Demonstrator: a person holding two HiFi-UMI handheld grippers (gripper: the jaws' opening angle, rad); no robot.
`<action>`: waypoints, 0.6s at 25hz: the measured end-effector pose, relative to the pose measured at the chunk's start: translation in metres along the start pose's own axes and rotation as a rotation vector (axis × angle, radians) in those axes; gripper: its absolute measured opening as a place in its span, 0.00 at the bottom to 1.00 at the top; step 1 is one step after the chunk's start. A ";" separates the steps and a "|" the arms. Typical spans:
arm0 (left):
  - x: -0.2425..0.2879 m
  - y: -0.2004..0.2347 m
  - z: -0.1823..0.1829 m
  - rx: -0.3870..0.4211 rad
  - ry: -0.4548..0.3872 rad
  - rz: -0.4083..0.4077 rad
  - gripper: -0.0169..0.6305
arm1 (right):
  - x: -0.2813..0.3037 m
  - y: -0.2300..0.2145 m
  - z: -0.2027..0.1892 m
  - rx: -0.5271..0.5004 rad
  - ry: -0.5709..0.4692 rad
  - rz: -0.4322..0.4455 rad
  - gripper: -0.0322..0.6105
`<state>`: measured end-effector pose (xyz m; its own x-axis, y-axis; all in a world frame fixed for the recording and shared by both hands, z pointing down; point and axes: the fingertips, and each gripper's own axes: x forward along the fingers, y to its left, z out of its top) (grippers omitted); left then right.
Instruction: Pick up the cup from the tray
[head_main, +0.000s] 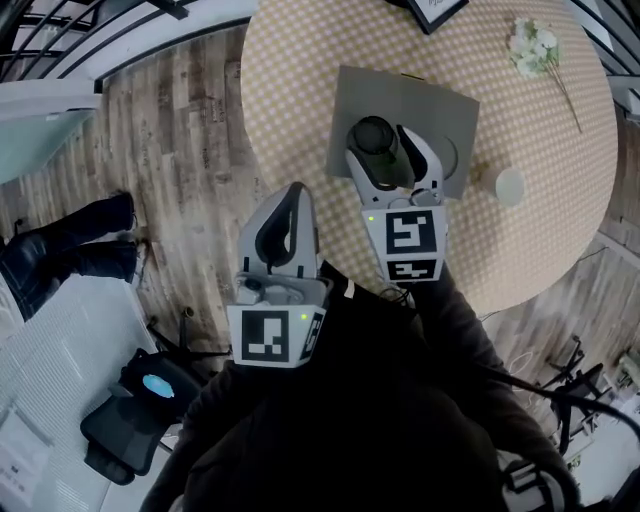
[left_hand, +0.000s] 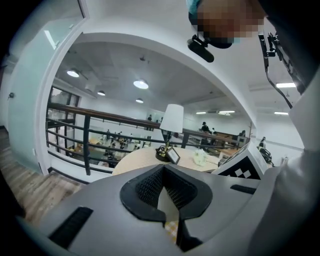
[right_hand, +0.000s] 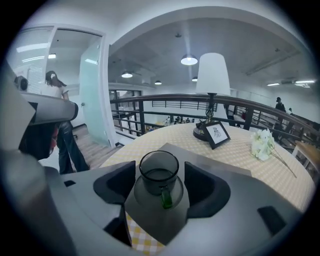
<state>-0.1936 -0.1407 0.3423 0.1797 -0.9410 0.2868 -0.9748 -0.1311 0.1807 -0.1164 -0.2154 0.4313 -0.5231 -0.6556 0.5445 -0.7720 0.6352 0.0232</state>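
A dark glass cup (right_hand: 159, 172) with a green handle stands upright on a grey tray (right_hand: 156, 229) on the round table. My right gripper (right_hand: 160, 181) is open, one jaw on each side of the cup, and neither pad touches the glass. From the head view the cup (head_main: 373, 135) shows between the right gripper's (head_main: 388, 152) jaws, over the tray (head_main: 440, 110). My left gripper (head_main: 290, 200) hangs off the table's near-left edge, over the floor. Its jaws (left_hand: 164, 172) meet at the tips with nothing between them.
The table (head_main: 300, 80) has a yellow checked cloth. On it are a picture frame (right_hand: 216, 134), a lamp (right_hand: 212, 75), white flowers (head_main: 530, 45) and a small pale disc (head_main: 510, 186). A railing (right_hand: 150, 100) runs behind. A person (right_hand: 57, 125) stands at the left.
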 end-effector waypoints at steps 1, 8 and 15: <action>0.002 0.002 -0.002 0.003 0.003 0.003 0.03 | 0.004 -0.001 -0.002 -0.001 0.011 -0.001 0.48; 0.009 0.012 -0.008 0.001 0.013 0.017 0.03 | 0.022 0.001 -0.009 -0.010 0.047 0.008 0.48; 0.009 0.012 -0.007 0.011 0.019 0.022 0.03 | 0.025 0.001 -0.011 -0.031 0.066 -0.003 0.47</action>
<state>-0.2025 -0.1481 0.3531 0.1603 -0.9378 0.3081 -0.9799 -0.1137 0.1638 -0.1257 -0.2268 0.4545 -0.4948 -0.6299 0.5986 -0.7614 0.6462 0.0506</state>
